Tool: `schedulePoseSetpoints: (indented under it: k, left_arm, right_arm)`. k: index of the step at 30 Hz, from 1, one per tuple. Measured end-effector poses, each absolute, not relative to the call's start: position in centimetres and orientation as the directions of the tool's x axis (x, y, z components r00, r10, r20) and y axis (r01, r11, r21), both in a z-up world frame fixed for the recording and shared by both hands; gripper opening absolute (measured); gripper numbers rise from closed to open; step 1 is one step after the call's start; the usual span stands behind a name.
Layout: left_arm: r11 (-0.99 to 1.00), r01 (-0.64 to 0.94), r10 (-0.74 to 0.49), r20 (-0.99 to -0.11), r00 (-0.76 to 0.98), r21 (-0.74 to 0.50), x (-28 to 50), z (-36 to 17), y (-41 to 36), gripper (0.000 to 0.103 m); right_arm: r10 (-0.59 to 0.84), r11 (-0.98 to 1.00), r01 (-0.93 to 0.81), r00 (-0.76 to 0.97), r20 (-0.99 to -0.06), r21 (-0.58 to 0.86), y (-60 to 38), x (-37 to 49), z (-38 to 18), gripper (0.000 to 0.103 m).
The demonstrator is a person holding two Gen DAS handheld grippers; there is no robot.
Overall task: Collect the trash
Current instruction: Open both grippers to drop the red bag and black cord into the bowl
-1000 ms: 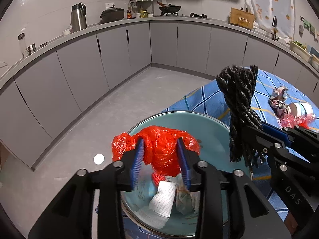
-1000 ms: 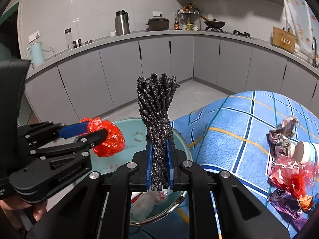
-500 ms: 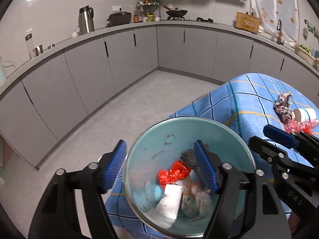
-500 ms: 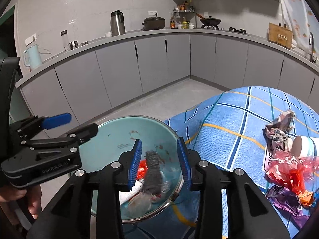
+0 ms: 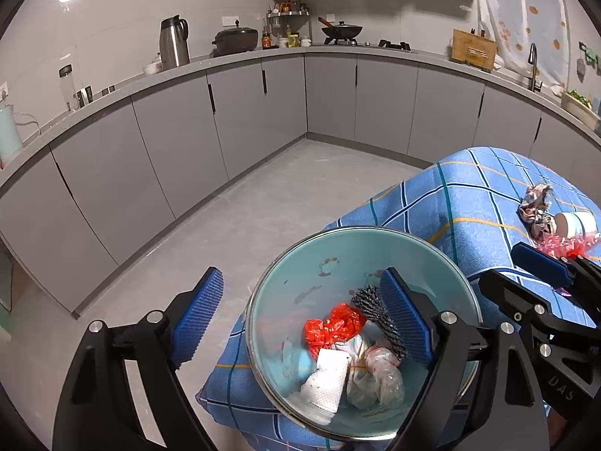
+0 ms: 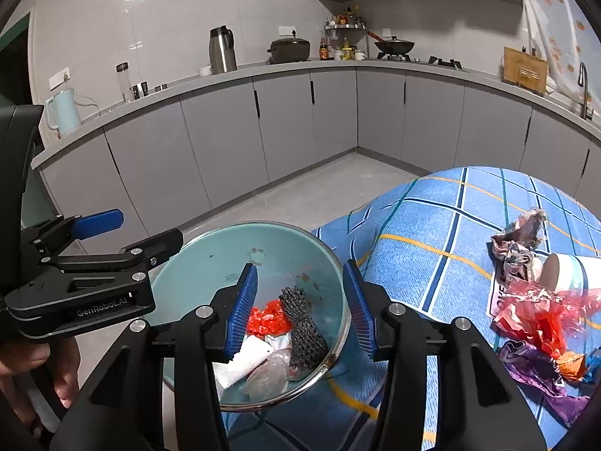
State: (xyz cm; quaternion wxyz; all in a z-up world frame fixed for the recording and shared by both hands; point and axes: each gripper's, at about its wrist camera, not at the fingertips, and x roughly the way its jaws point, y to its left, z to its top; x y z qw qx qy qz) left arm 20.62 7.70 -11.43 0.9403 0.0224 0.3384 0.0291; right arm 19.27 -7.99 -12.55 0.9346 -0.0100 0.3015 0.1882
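A teal bin [image 5: 300, 285] [image 6: 210, 263] stands at the corner of the blue checked table. Inside it lie a red plastic bag [image 5: 332, 327] [image 6: 268, 319], a black foam net [image 5: 375, 310] [image 6: 304, 323], white paper [image 5: 326, 376] and clear plastic. My left gripper [image 5: 300, 319] is open and empty above the bin. My right gripper [image 6: 298, 308] is open and empty above the bin too. On the table to the right lie a crumpled wrapper [image 6: 518, 236], a paper cup [image 6: 574, 272], red cellophane [image 6: 541, 312] and a purple wrapper [image 6: 533, 364].
The blue checked tablecloth [image 6: 432, 225] covers the table. Grey kitchen cabinets [image 5: 225, 112] run along the far walls, with a kettle, pots and a stove on the counter. The grey floor [image 5: 263, 206] lies between table and cabinets.
My left gripper opened and dropped the red bag into the bin. My right gripper opened and dropped the black foam net into the bin. Both have since opened wider.
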Motion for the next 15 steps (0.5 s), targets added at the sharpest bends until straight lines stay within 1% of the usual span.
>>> schedulePoseSetpoints:
  k: [2, 3, 4, 6, 9, 12, 15]
  left_arm:
    - [0.997, -0.038, 0.071, -0.632, 0.772, 0.065, 20.3, -11.1, 7.6, 0.086]
    - [0.997, -0.038, 0.072, -0.631, 0.772, 0.067, 20.1, -11.0, 7.6, 0.088]
    - [0.997, -0.041, 0.075, -0.629, 0.774, 0.069, 20.0, -11.0, 7.6, 0.091]
    - [0.996, -0.047, 0.082, -0.623, 0.778, 0.073, 19.6, -10.7, 7.7, 0.092]
    - [0.996, -0.051, 0.088, -0.619, 0.781, 0.076, 19.3, -10.5, 7.7, 0.092]
    - [0.995, -0.053, 0.092, -0.616, 0.782, 0.081, 19.1, -10.2, 7.6, 0.093]
    - [0.995, -0.056, 0.097, -0.614, 0.783, 0.087, 18.8, -10.1, 7.3, 0.093]
  right_arm:
    - [0.349, 0.928, -0.360, 0.750, -0.563, 0.096, -8.1, 18.9, -12.3, 0.051]
    - [0.349, 0.928, -0.361, 0.752, -0.560, 0.095, -8.1, 18.8, -12.2, 0.053]
    - [0.349, 0.928, -0.361, 0.753, -0.558, 0.092, -8.1, 18.6, -12.1, 0.054]
    - [0.348, 0.928, -0.363, 0.756, -0.554, 0.087, -8.0, 18.3, -11.9, 0.054]
    - [0.347, 0.929, -0.360, 0.761, -0.548, 0.089, -8.3, 17.9, -11.6, 0.055]
    - [0.346, 0.930, -0.354, 0.767, -0.541, 0.093, -8.6, 17.6, -11.3, 0.058]
    - [0.344, 0.932, -0.351, 0.773, -0.533, 0.092, -9.0, 17.1, -11.0, 0.058]
